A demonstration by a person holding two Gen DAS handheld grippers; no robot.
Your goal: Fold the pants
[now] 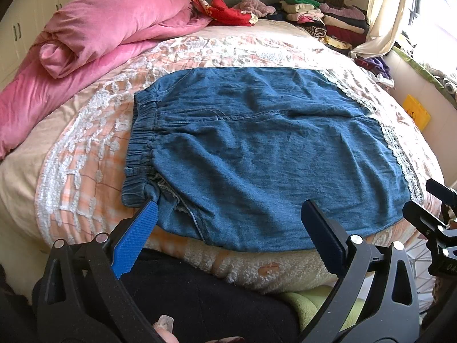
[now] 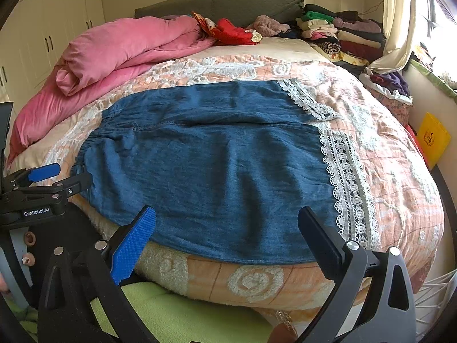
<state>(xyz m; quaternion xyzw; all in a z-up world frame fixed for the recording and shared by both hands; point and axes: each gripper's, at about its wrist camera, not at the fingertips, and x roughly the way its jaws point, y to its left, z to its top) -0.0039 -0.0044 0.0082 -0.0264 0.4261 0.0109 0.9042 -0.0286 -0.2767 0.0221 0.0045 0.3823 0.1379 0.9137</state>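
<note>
Pants flat on bed; left tongs and right tongs apart at 6 o'clock hem, empty.

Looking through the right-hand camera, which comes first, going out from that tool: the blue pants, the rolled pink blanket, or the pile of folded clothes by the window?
From the right tool, open at the bed's near edge:
1. Blue pants, spread flat just ahead of the fingers.
2. Pink blanket, rolled up at the left, farther back.
3. Folded clothes pile, at the far right corner by the headboard.
</note>
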